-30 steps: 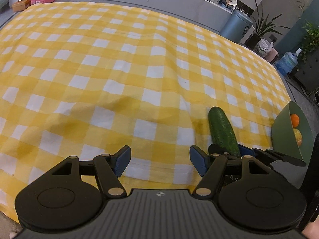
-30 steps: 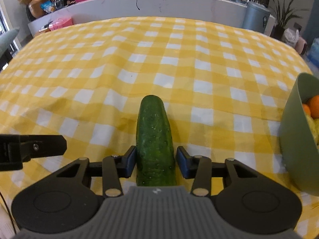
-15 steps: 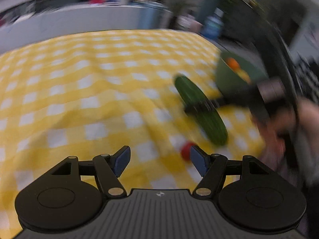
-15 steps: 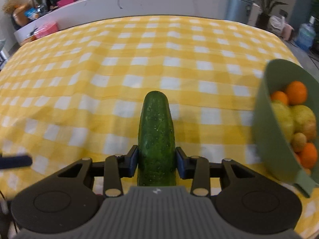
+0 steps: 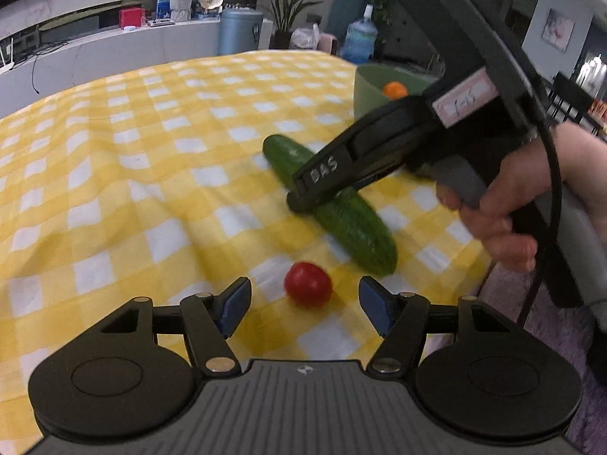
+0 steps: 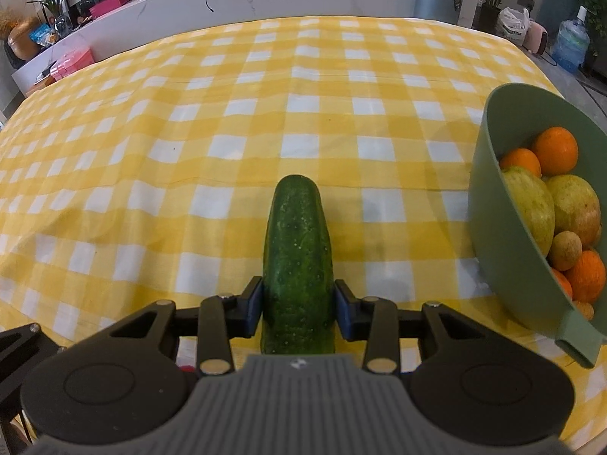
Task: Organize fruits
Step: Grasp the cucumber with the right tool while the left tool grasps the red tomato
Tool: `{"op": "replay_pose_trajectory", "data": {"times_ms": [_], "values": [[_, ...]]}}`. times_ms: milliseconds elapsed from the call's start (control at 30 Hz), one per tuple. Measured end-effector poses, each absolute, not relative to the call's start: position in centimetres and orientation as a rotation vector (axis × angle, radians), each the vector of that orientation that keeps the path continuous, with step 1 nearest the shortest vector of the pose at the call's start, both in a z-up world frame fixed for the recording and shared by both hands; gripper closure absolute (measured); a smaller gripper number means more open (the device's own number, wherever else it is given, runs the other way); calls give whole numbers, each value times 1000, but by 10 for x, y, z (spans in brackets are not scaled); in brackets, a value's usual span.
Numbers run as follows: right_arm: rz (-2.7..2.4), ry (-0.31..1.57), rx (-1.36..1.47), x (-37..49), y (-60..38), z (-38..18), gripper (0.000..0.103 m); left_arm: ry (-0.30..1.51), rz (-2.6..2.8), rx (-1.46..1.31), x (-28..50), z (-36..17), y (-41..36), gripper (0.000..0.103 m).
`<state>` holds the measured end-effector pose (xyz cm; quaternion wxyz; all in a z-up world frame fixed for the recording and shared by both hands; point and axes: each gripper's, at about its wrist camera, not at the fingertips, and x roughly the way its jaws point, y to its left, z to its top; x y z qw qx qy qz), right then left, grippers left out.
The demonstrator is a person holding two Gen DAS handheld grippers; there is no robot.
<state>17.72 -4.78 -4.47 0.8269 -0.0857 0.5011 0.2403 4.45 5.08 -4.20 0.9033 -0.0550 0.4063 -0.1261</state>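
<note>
Gripping the stiff, heavy cucumber [image 6: 297, 250] near its end, right claw [image 6: 298, 309] looks firm; left claw [image 5: 304, 305] gapes empty behind the soft tomato [image 5: 308, 284].

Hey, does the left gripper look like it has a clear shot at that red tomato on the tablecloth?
Probably yes. The left gripper is open and the tomato sits just ahead between its fingers, nothing between them. The cucumber, held by the right gripper, lies beyond it.

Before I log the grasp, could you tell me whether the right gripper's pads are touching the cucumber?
Touching: the right wrist view shows both pads pressed against the cucumber.
</note>
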Motion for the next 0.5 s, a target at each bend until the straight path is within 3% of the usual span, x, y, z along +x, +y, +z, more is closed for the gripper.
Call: {"op": "replay_pose_trajectory", "data": {"times_ms": [267, 500], "values": [[512, 1064, -178, 177, -51, -45, 67, 823, -249, -124, 49, -49, 48, 28], [510, 1065, -173, 178, -50, -45, 66, 794, -253, -162, 48, -55, 53, 58]]}}
